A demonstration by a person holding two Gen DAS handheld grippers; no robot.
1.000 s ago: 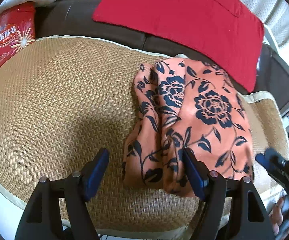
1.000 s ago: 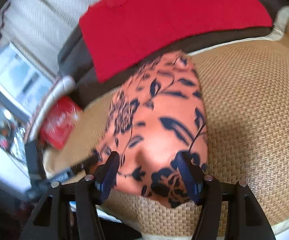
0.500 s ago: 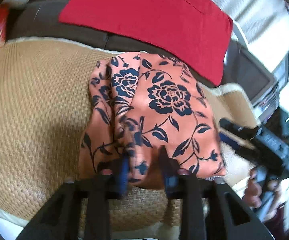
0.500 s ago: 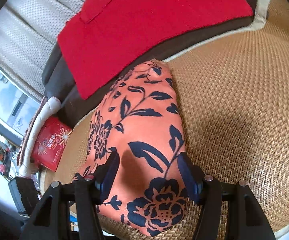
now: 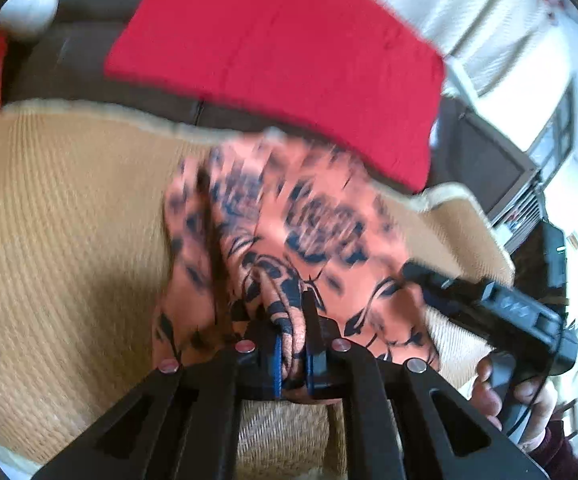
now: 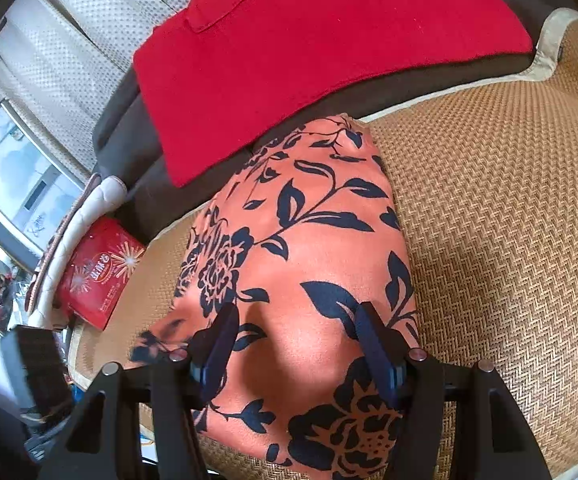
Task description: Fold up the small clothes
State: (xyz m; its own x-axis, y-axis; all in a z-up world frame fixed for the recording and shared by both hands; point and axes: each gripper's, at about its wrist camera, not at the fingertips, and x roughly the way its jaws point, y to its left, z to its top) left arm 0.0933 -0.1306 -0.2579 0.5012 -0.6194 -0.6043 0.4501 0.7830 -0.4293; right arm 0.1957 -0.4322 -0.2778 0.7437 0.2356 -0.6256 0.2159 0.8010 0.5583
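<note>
Behind our work sits a dark brown sofa back (image 6: 137, 140) draped with a plain red cloth (image 6: 309, 52), and beneath us spreads a tan woven rattan seat mat with a pale cloth border (image 6: 509, 200). On that mat lies the orange garment printed with dark navy roses and leaves (image 6: 309, 240), loosely bunched, its far end reaching to the mat's back edge just under the red cloth. Our left gripper (image 5: 292, 354) has just been closing its jaws, and they now stand nearly together, pinching a gathered fold at the near edge of the garment (image 5: 289, 240); that view is blurred, so the print smears and we cannot tell how far the cloth is raised. Our right gripper (image 6: 295, 340) hangs over the garment's near part with its jaws spread apart; the cloth shows flat between the blue pads, but we cannot tell whether the tips touch it. From the left wrist view we see the right gripper (image 5: 489, 304) as a black body at the garment's right edge, held by our right hand (image 5: 509, 404). Off to the side of the mat, by a quilted white cushion (image 6: 89, 208), stands a red printed box with starburst marks (image 6: 97, 272).
</note>
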